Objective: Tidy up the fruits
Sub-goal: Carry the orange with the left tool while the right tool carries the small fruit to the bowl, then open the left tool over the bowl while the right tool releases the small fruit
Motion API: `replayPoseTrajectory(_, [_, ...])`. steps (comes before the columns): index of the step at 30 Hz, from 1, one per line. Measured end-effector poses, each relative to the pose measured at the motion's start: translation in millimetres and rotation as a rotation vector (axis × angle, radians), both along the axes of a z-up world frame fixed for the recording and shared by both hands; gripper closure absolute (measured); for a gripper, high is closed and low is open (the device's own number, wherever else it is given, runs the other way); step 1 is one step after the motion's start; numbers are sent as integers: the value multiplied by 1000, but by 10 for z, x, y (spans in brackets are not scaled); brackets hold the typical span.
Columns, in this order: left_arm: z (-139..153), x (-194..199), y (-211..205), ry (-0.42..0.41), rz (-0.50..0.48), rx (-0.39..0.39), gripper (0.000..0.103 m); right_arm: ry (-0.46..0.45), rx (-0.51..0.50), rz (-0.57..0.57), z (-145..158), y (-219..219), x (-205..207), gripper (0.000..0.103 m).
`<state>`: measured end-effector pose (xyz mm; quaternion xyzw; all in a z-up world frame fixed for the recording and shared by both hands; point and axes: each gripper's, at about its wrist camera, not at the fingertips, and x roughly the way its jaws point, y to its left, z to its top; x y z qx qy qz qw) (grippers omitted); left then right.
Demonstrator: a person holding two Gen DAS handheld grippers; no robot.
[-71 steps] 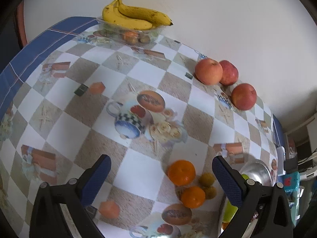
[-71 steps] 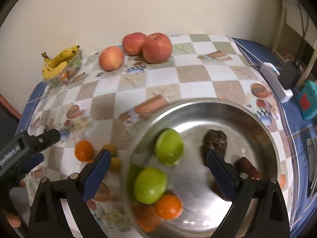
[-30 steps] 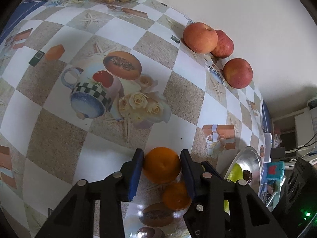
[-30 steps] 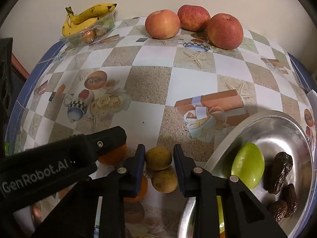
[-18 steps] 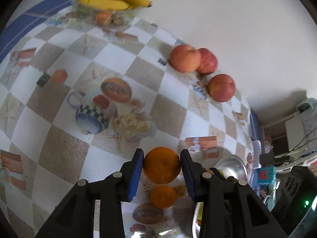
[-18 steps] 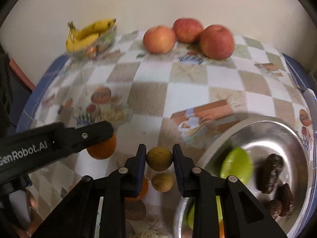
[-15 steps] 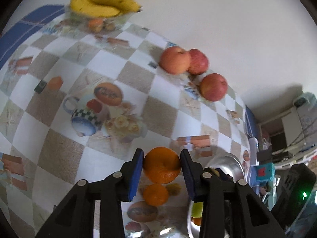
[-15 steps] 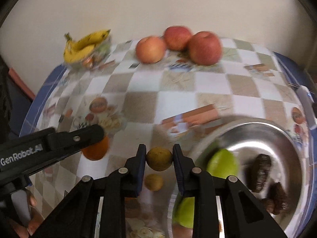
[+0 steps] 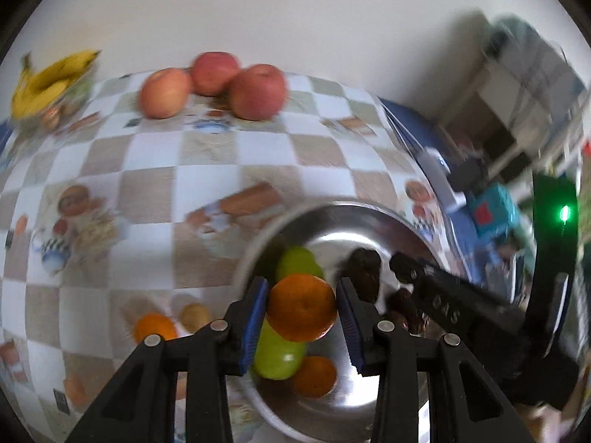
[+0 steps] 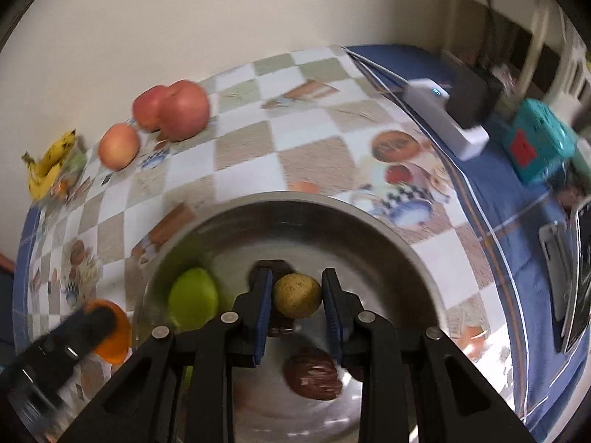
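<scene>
Checkered glossy tablecloth [image 9: 207, 184]; round steel bowl [image 9: 369, 221]; dimpled orange [image 9: 301, 306].

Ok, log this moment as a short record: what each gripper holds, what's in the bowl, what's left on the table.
left gripper: shut on orange, over the bowl
right gripper: shut on small yellow-brown fruit, over the bowl
steel bowl: green fruits, one orange fruit, dark brown pieces
on tablecloth: three apples, bananas on a tray, one orange fruit and one small yellowish fruit beside the bowl
</scene>
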<state>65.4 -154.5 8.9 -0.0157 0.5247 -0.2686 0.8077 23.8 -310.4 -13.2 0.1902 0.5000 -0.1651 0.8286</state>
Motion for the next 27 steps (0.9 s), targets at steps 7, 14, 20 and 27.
replayPoseTrajectory(7, [-200, -130, -266, -9, -72, 63, 62, -8, 25, -9, -81, -89, -6, 74])
replayPoseTrajectory(14, [-293, -258, -466, -31, -121, 111, 62, 26, 38, -12, -257, -118, 6, 74])
replayPoseTrajectory(20, [-323, -328, -567, -57, -155, 149, 62, 41, 55, -25, -326, -166, -6, 74])
replayPoseTrajectory(27, [-324, -348, -579, -52, -166, 156, 61, 50, 61, -28, -329, -159, -21, 74])
